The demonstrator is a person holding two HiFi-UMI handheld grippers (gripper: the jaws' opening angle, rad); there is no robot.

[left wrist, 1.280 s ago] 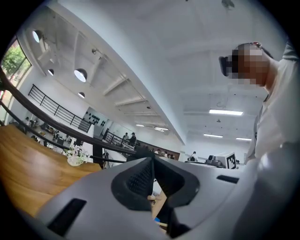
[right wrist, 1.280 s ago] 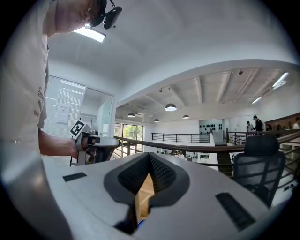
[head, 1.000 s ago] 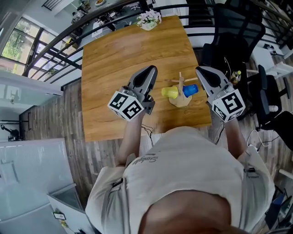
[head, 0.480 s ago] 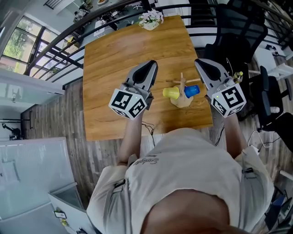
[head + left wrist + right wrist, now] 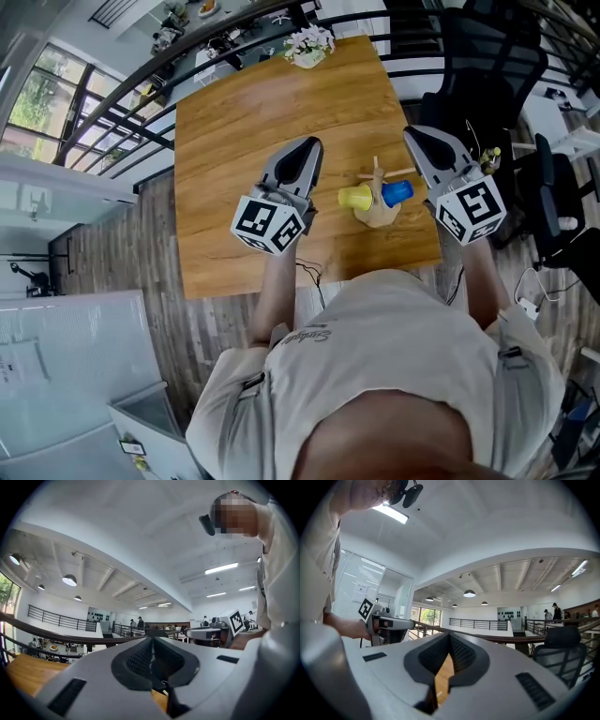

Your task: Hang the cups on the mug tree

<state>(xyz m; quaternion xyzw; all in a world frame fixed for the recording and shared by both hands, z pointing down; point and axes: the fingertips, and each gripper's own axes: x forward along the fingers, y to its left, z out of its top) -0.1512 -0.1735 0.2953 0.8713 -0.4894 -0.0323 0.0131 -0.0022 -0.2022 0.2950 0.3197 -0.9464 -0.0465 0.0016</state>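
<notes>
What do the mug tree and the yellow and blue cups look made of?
Pale branched mug tree: probably bare wood, going by its matte tan colour, lighter than the table. Yellow cup and blue cup: likely plastic, from the bright, even colour, though glazed ceramic cannot be ruled out at this size.
</notes>
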